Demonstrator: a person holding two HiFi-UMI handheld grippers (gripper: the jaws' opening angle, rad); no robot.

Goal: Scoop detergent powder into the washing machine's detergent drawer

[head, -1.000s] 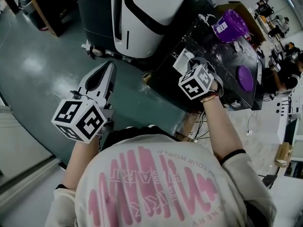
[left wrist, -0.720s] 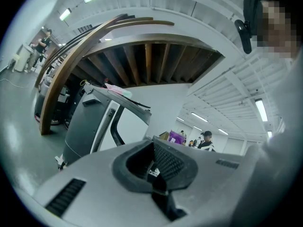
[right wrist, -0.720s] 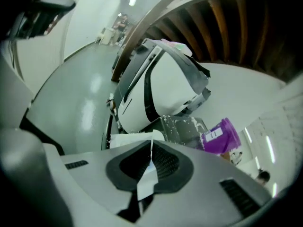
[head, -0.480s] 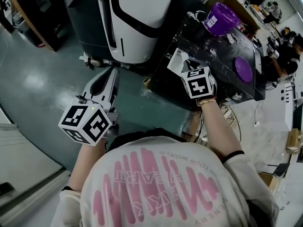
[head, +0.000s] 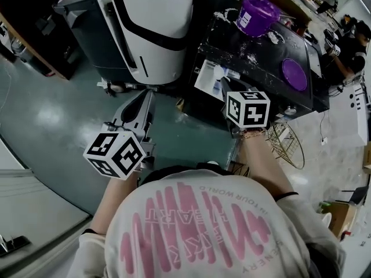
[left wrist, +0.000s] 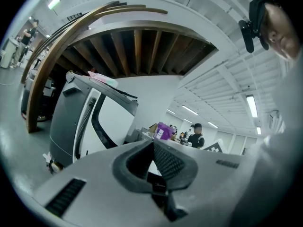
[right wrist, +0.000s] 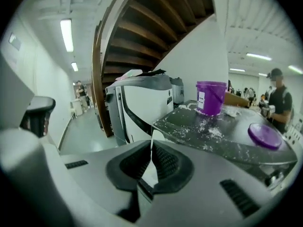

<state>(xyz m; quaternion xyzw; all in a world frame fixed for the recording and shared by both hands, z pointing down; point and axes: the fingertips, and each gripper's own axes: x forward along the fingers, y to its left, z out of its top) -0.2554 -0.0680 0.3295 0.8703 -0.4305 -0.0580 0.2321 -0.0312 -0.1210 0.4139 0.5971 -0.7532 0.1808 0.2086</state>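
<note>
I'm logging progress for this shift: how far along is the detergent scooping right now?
Done: the purple tub stands open, its lid lying on the black table amid spilled powder. In hand: nothing clear; the left claw and right claw are both shut, with no scoop visible. Remaining: scooping powder and filling the drawer of the washing machine; I can't make out that drawer.

Black table (head: 272,45): top soiled with white powder (head: 252,57), scattered mostly on the side of the bucket. Purple bucket (head: 257,14) stands upright at the far end, uncovered. Purple lid (head: 294,74) lies flat on the top, well apart from the bucket, toward the right edge. Floor (head: 52,109): grey-green, glossy. A white and dark machine (head: 151,28) stands on it, just left of the table.
</note>
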